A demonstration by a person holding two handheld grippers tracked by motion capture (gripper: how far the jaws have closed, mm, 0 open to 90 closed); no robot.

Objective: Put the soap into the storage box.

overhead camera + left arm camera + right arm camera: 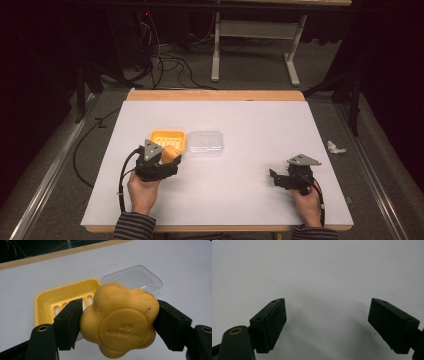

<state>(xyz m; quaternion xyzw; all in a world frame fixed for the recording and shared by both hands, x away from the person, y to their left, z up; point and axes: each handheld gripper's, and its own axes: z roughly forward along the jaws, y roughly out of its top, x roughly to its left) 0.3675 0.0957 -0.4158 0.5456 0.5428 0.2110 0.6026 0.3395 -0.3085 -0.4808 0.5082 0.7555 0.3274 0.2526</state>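
left gripper (117, 322): jaws clamped on the yellow soap bar (120, 321), one black pad on each side of it, so it's a proper grip. In the high view the left gripper (170, 160) sits just at the near edge of the yellow dish.
soap bar: flower-shaped, lobed edge, round stamped panel facing the camera with embossed lettering I can't read. It's held up off the bench, right in front of the dish and partly covering its near right corner in the left gripper view.
soap dish (50, 298): yellow tray with slotted ribs in the bottom, sitting flat on the bench, open side up. Looks like nothing in it as far as I can see.
clear lid (140, 277): transparent plastic cover lying just beside the dish on its right, edges about touching, can't tell for sure.
right gripper (327, 322): jaws spread wide, nothing between them, just bare white surface under them. In the high view the right gripper (274, 176) is well apart from the dish, over on the right side.
bench (240, 200): white top with a wooden strip along the far edge.
hands: left hand (142, 187) and right hand (306, 197) come in from the bottom, striped sleeves (134, 226).
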